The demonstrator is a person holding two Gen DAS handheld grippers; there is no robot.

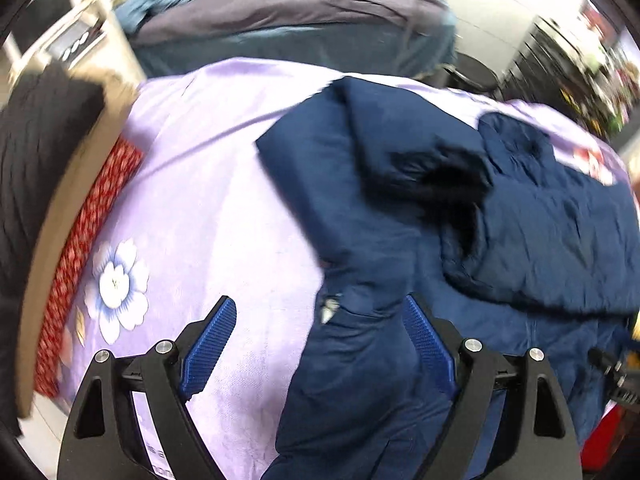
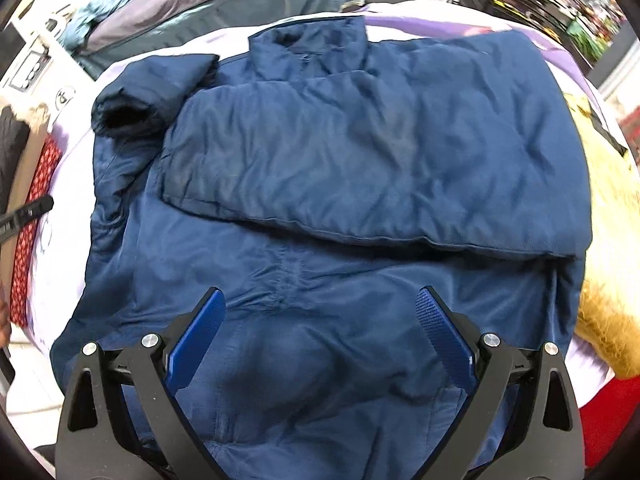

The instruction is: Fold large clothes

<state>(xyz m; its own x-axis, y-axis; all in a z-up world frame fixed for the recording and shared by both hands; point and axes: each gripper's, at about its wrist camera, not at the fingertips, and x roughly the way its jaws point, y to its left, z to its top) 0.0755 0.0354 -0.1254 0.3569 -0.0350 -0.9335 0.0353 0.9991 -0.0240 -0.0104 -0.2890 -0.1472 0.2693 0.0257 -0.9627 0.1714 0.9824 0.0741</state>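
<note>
Mid-fold: the navy jacket (image 2: 320, 184) lies on the lavender bedspread (image 1: 192, 168), one sleeve folded across. Left tool (image 1: 320, 344) gapes empty over its 9 o'clock edge; right tool (image 2: 320, 336), also open, hovers above the hem. Next, probably fold that edge inward.

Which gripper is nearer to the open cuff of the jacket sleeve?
Left, probably. The left gripper sits at the jacket's left edge below the cuff; the right gripper is over the jacket's middle, further right.
</note>
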